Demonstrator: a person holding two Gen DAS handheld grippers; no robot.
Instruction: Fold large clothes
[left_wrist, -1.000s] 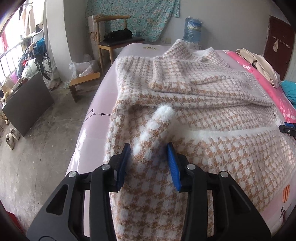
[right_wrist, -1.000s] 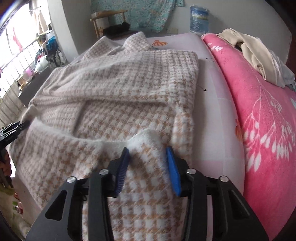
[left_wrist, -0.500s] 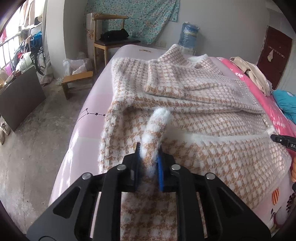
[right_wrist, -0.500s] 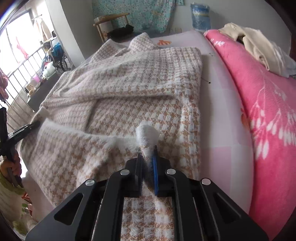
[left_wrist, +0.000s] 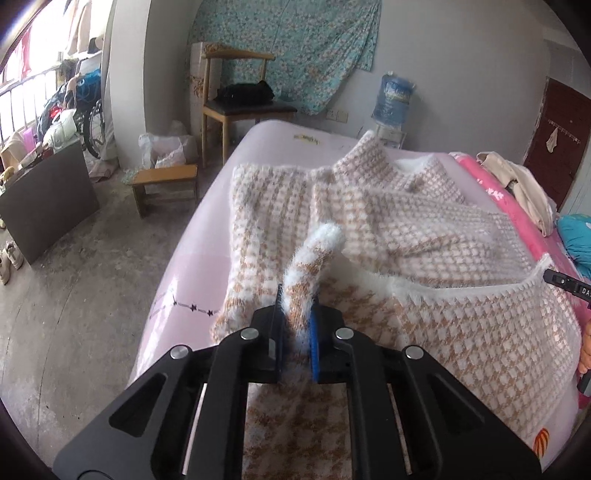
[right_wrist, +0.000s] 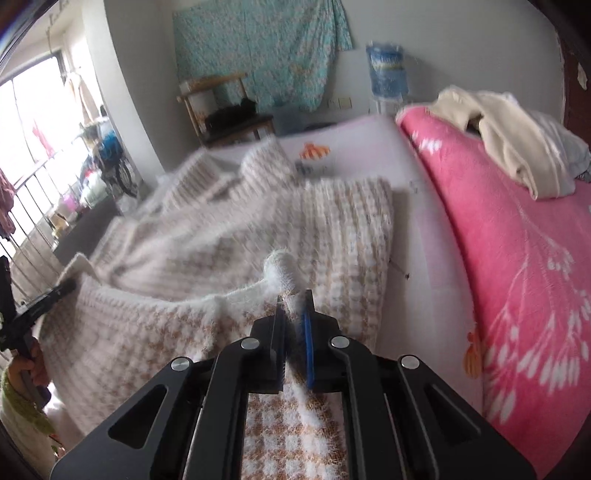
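1. The bed (left_wrist: 199, 258), covered in a pale pink sheet, fills most of the room ahead, its left edge running along the bare concrete floor.
2. A pink blanket (right_wrist: 517, 277) with white sprigs lies along the bed's right edge, and a heap of cream clothes (right_wrist: 498, 136) rests on its far end.
3. The sweater (left_wrist: 406, 229), fluffy with a tan-and-white check, is spread over the middle of the bed, collar toward the far edge. Its near hem is lifted off the sheet and hangs stretched between the two grippers.
4. A wooden chair (left_wrist: 236, 99) with a dark bag on its seat stands past the bed's far left corner, with a low wooden stool (left_wrist: 166, 184) nearer on the floor.
5. A blue water jug (left_wrist: 395, 99) stands against the wall beyond the far edge.
6. The left gripper (left_wrist: 295, 314) is clenched on the hem's left corner, a furry tuft poking up past its blue pads.
7. The right gripper (right_wrist: 293, 314) is likewise clamped on the hem's right corner. The cloth looks blurred in this view.
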